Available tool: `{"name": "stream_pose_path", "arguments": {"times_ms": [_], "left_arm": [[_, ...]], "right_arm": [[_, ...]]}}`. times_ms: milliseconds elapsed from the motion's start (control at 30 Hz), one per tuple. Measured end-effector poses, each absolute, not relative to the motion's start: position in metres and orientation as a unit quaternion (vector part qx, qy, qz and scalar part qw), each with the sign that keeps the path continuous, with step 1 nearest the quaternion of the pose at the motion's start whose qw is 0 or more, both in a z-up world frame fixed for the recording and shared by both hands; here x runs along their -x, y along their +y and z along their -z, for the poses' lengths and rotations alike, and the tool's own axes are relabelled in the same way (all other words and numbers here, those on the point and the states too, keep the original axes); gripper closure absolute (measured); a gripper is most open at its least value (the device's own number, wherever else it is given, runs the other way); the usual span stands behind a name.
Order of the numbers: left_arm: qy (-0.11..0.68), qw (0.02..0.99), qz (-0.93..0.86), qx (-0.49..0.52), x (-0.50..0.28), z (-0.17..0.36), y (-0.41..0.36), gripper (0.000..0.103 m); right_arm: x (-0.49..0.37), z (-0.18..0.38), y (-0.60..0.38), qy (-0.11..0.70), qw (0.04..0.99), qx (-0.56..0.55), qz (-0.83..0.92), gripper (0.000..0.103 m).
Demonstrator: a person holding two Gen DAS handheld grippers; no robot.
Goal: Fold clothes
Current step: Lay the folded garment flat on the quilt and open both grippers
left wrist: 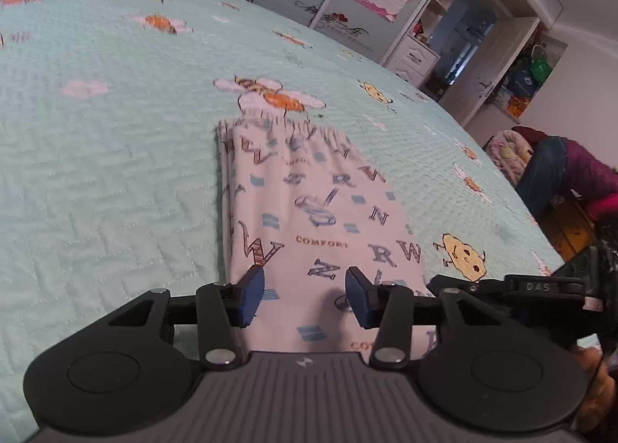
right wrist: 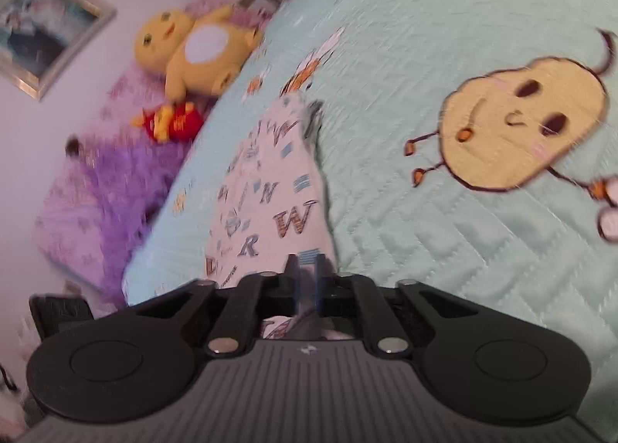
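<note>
White trousers printed with letters (left wrist: 309, 207) lie folded lengthwise on the mint quilted bedspread (left wrist: 96, 172), waistband at the far end. My left gripper (left wrist: 305, 298) hovers over their near end with its blue pads apart and nothing between them. The right gripper's black body (left wrist: 540, 288) shows at the right edge of the left wrist view. In the blurred right wrist view my right gripper (right wrist: 307, 282) is shut on the near edge of the trousers (right wrist: 270, 180), with cloth pinched between the narrow pads.
A yellow plush toy (right wrist: 197, 53) and a red one (right wrist: 174, 122) sit by a purple blanket (right wrist: 100, 188) at the bed's head. A wardrobe (left wrist: 463, 41) stands past the far edge. A pile of clothes (left wrist: 560, 168) sits off the bed's right side.
</note>
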State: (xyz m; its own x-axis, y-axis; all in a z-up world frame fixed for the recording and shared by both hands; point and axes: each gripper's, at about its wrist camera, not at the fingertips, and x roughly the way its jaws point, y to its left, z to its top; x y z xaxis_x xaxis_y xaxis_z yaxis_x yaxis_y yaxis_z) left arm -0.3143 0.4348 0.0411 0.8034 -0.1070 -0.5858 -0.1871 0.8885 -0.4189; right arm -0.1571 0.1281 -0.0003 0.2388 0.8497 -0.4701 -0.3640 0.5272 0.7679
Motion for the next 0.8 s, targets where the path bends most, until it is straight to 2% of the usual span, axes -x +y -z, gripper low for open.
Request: {"name": "stream_pose_path", "arguments": {"times_ms": [33, 133, 200, 333, 367, 400, 433, 467, 500, 567, 633, 700, 733, 800], "left_arm": [[0.317, 0.917, -0.035, 0.238, 0.315, -0.046, 0.433, 0.045], [0.325, 0.907, -0.062, 0.261, 0.323, -0.059, 0.429, 0.041], [0.32, 0.905, -0.057, 0.274, 0.333, -0.066, 0.425, 0.035], [0.335, 0.91, -0.041, 0.241, 0.333, -0.058, 0.409, 0.032], [0.356, 0.904, -0.06, 0.226, 0.329, -0.05, 0.408, 0.032], [0.381, 0.896, -0.085, 0.211, 0.325, -0.04, 0.409, 0.036], [0.388, 0.892, -0.093, 0.214, 0.324, -0.033, 0.412, 0.036], [0.386, 0.891, -0.096, 0.22, 0.326, -0.034, 0.415, 0.035], [0.383, 0.89, -0.101, 0.226, 0.329, -0.036, 0.417, 0.038], [0.376, 0.891, -0.108, 0.231, 0.335, -0.045, 0.417, 0.04], [0.368, 0.895, -0.111, 0.225, 0.342, -0.061, 0.411, 0.04], [0.357, 0.902, -0.11, 0.217, 0.35, -0.082, 0.402, 0.036], [0.358, 0.903, -0.111, 0.211, 0.353, -0.093, 0.396, 0.034], [0.371, 0.899, -0.118, 0.201, 0.356, -0.113, 0.386, 0.025]], "right_arm": [[0.161, -0.007, 0.129, 0.459, 0.749, -0.257, -0.403, 0.084], [0.179, -0.033, 0.137, 0.443, 0.772, -0.227, -0.396, 0.066], [0.195, -0.047, 0.143, 0.426, 0.772, -0.217, -0.419, 0.064], [0.213, -0.044, 0.155, 0.424, 0.77, -0.196, -0.434, 0.064], [0.211, -0.037, 0.159, 0.434, 0.775, -0.18, -0.422, 0.065], [0.209, -0.03, 0.162, 0.445, 0.781, -0.161, -0.409, 0.074], [0.207, -0.024, 0.165, 0.451, 0.786, -0.143, -0.397, 0.095], [0.207, -0.023, 0.164, 0.452, 0.79, -0.136, -0.391, 0.102], [0.208, -0.023, 0.162, 0.452, 0.793, -0.132, -0.387, 0.103], [0.212, -0.031, 0.159, 0.451, 0.794, -0.13, -0.387, 0.098], [0.22, -0.044, 0.159, 0.442, 0.798, -0.117, -0.392, 0.073], [0.232, -0.062, 0.166, 0.437, 0.807, -0.088, -0.387, 0.057], [0.239, -0.072, 0.17, 0.436, 0.812, -0.068, -0.382, 0.052], [0.253, -0.093, 0.178, 0.426, 0.825, -0.025, -0.37, 0.046]]}}
